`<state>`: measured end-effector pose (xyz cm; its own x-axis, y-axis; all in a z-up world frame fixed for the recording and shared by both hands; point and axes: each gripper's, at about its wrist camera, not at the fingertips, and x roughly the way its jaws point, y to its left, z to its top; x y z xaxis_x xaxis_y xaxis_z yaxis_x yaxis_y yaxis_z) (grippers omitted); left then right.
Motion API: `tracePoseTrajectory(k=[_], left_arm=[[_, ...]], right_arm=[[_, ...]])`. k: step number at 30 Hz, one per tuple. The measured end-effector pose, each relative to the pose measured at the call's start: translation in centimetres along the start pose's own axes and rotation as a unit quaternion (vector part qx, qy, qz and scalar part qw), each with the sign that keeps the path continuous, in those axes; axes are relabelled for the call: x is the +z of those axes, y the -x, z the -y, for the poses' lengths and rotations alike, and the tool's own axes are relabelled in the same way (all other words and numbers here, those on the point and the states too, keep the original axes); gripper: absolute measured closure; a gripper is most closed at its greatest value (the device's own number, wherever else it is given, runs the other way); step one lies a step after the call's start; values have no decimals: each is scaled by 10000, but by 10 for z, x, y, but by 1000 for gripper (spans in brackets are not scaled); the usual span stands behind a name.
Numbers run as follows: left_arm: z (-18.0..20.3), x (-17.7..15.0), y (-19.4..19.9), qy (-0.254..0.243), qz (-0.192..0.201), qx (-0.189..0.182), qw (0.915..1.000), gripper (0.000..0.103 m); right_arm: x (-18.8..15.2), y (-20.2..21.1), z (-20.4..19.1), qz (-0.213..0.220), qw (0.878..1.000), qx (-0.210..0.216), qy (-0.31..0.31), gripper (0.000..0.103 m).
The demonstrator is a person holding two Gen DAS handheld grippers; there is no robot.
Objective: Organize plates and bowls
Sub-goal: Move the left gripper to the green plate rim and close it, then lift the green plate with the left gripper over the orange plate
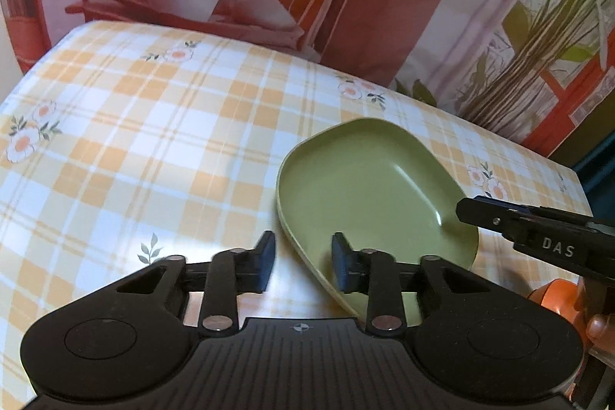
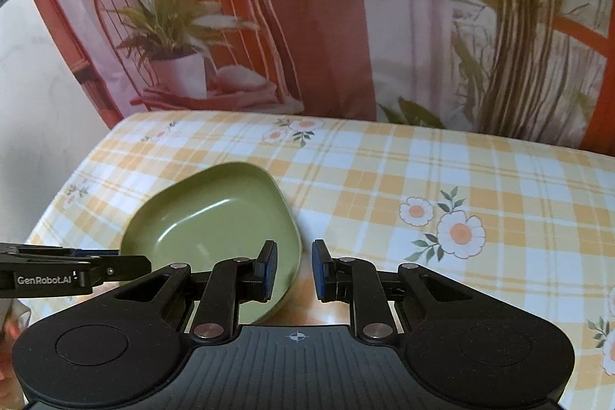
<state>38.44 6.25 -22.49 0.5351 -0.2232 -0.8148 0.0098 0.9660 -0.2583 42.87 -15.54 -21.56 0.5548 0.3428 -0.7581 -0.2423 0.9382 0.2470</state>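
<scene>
On the checked tablecloth [image 1: 153, 125] a green dish [image 1: 369, 187] sits alone; no stack visible, so sorting looks barely begun. Left gripper [image 1: 303, 266] and right gripper [image 2: 294, 269] straddle opposite rims, jaws narrow, pads not pressing, nothing held.

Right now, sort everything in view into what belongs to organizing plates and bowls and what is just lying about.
Belongs to the job:
- green dish
- left tool, its fingers on either side of the dish's near rim
- right tool, at the dish's opposite edge

Just there:
- checked floral tablecloth
- printed backdrop with potted plant and chair
</scene>
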Motion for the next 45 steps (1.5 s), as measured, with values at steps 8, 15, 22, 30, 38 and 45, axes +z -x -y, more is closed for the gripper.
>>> tracePoseTrajectory(k=[8,15,22,30,38,45], left_arm=[[-2,-2,-2,143,55,-120,9998,85],[3,8,2,98,193,-128,9997,86],[17,15,25,-24,433,-195,9989,86],[35,15,51,-201,684,-248,9971,86],[67,11,78,-472,1016,-389,9929,86],[100,4,94,-848,1072,-487,9894,86]], right_arm=[[-2,-12,1,-142,9999,-8,24,93],[1,6,4,97,9999,57,-74,95],[7,36,5,411,9989,125,-177,95],[2,75,5,777,9965,177,-272,95],[-13,112,16,1159,9921,90,-479,95],[-34,151,31,1394,9881,26,-653,94]])
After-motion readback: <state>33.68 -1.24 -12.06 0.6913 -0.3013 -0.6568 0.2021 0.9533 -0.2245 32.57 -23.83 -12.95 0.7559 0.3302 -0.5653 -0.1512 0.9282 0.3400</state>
